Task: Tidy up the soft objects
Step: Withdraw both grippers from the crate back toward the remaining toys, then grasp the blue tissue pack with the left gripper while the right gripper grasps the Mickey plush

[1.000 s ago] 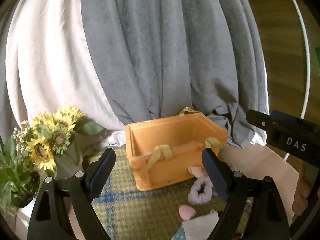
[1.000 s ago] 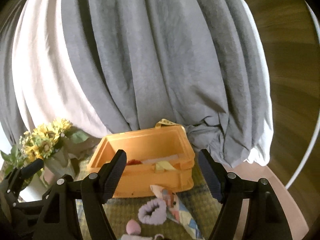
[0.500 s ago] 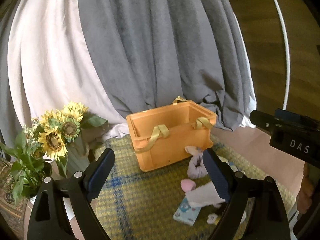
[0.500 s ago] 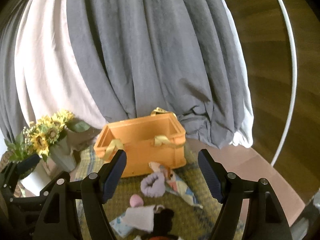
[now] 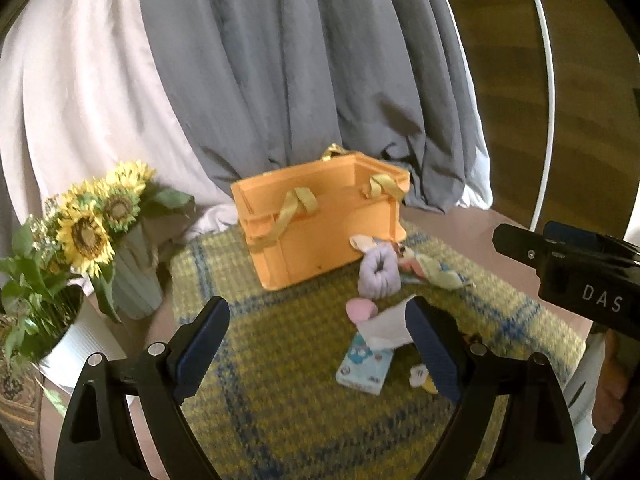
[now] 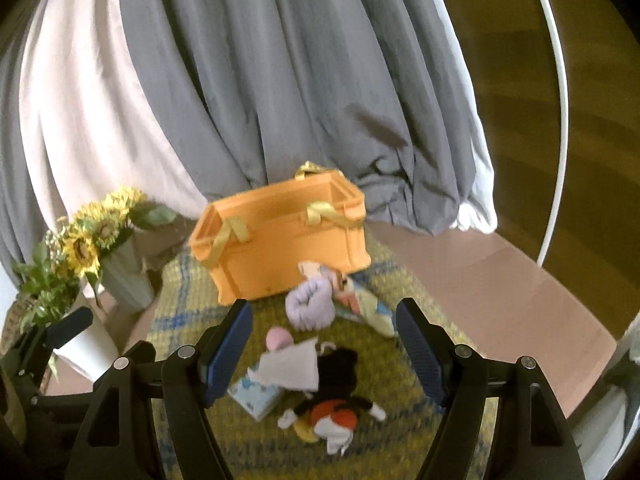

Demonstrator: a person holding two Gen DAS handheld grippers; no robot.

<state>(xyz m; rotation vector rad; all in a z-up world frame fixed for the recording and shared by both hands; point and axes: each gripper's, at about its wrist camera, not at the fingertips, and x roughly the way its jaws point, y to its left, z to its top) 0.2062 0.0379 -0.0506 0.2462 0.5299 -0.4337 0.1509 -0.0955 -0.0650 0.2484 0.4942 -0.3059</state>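
Observation:
An orange crate (image 5: 320,228) (image 6: 280,240) with yellow strap handles stands at the back of a yellow-and-blue woven mat (image 5: 280,380) (image 6: 188,312). In front of it lie a lilac scrunchie (image 5: 378,272) (image 6: 310,304), a patterned cloth (image 5: 432,270) (image 6: 368,304), a pink puff (image 5: 360,309) (image 6: 277,338), a white cloth (image 5: 386,326) (image 6: 290,364), a blue tissue pack (image 5: 364,366) (image 6: 256,394) and a Mickey Mouse plush (image 6: 332,400). My left gripper (image 5: 316,354) is open and empty above the mat. My right gripper (image 6: 324,350) is open and empty above the plush.
Sunflowers in a grey vase (image 5: 100,232) (image 6: 100,240) and a potted plant in a white pot (image 5: 48,320) stand left of the mat. Grey and white drapes (image 5: 280,80) hang behind the crate. A white hoop (image 5: 550,100) stands at the right. The right gripper's body (image 5: 580,272) shows at right.
Both grippers have pulled back and tilted down from the crate. More of the mat and the loose soft items in front of the crate have come into view. Jaws stay open.

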